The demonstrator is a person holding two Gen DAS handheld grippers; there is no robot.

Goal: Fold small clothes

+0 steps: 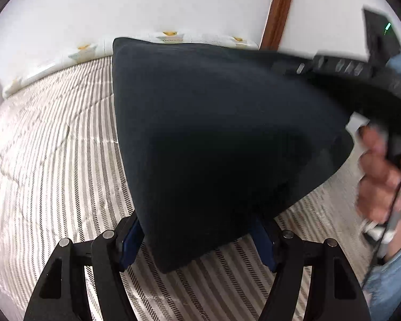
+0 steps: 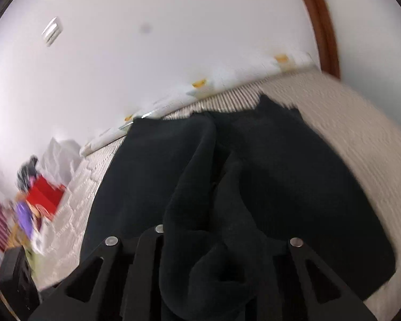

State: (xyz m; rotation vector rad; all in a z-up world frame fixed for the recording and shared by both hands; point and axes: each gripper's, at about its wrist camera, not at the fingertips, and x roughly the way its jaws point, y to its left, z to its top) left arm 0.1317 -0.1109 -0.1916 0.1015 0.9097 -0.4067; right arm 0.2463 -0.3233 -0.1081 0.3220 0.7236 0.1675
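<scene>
A black garment [image 1: 222, 139] hangs stretched above a striped bed cover [image 1: 53, 160]. My left gripper [image 1: 197, 243] is shut on its near edge, and the cloth drapes over the blue pads. In the left wrist view, the right gripper [image 1: 342, 69] holds the far right edge, with a hand on its handle. In the right wrist view the black garment [image 2: 280, 174] bunches in folds between my right gripper's [image 2: 222, 248] arms; the fingertips are hidden under cloth. The rest lies on the bed.
The bed meets a white wall with a patterned pillow strip [image 1: 171, 36] along it. A brown door frame [image 1: 278, 8] stands at the right. A red box and bright clutter [image 2: 40, 198] sit at the bed's left side.
</scene>
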